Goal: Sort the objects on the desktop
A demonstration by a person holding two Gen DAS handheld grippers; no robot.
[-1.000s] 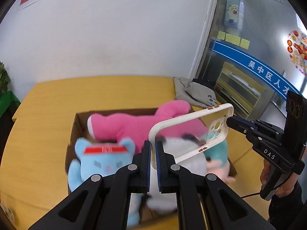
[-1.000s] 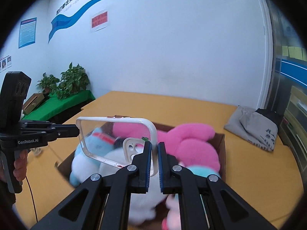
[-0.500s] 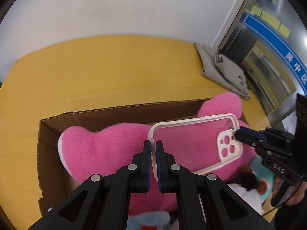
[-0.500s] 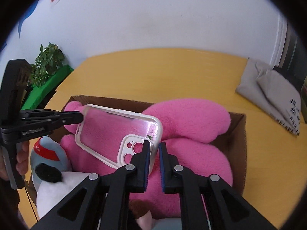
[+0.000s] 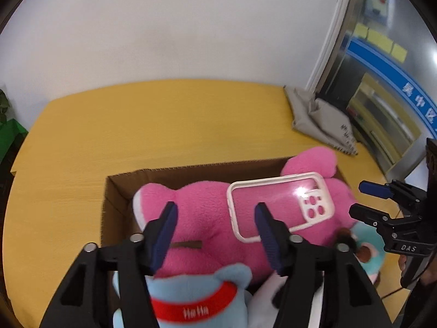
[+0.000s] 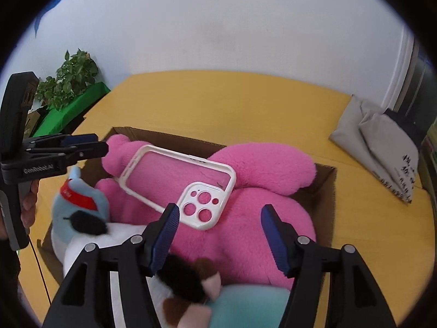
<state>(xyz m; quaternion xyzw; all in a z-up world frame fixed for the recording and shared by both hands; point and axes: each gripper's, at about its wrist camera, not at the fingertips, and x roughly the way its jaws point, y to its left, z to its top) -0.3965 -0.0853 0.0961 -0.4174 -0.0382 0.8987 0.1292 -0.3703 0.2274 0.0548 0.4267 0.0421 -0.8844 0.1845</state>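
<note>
A clear phone case with a white rim (image 5: 281, 207) (image 6: 177, 183) lies loose on a big pink plush toy (image 5: 199, 213) (image 6: 259, 218) inside an open cardboard box (image 5: 114, 210) (image 6: 325, 199). My left gripper (image 5: 215, 213) (image 6: 99, 145) hovers over the case's plain end. Its jaws are opening and nothing is pressed between the pads. My right gripper (image 6: 220, 211) (image 5: 359, 199) hangs over the camera-cutout end, jaws also opening, clear of the case. A blue plush with a red headband (image 5: 191, 295) (image 6: 82, 199) sits at the box's near side.
The box stands on a yellow table (image 5: 136, 125) (image 6: 232, 101). A folded grey cloth (image 5: 319, 120) (image 6: 382, 142) lies at the back right. White, brown and teal plush toys (image 6: 245, 306) fill the box's near end. Potted plants (image 6: 68, 82) stand beyond the table's left.
Both grippers carried the case down over the box, then opened and let go. The case now rests on the pink plush.
</note>
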